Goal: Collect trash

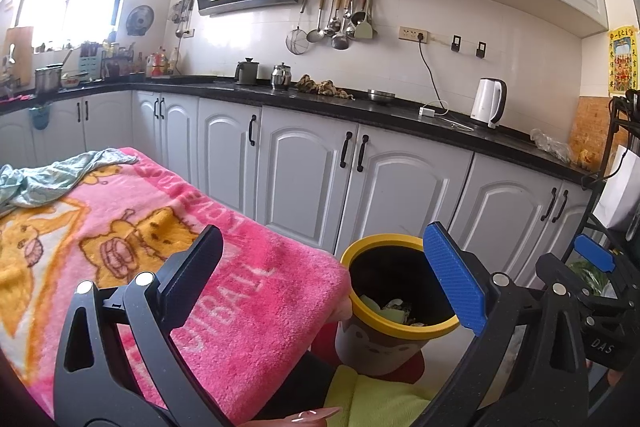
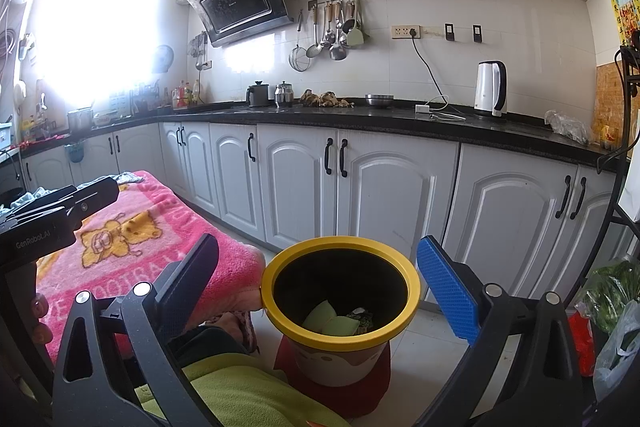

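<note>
Right gripper point(image 2: 320, 277) spread wide and empty, poised over the yellow-rimmed trash bin point(image 2: 340, 291), scraps lying at its bottom. Left gripper point(image 1: 324, 275) likewise spread, holding nothing, bin low between its fingers beside the pink blanket point(image 1: 168, 227).

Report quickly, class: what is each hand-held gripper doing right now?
Left hand-held gripper: open, holding nothing.
Right hand-held gripper: open, holding nothing, above the yellow-rimmed bin.

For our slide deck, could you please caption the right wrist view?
Open right gripper above yellow-rimmed trash bin holding scraps, beside pink blanket.
</note>
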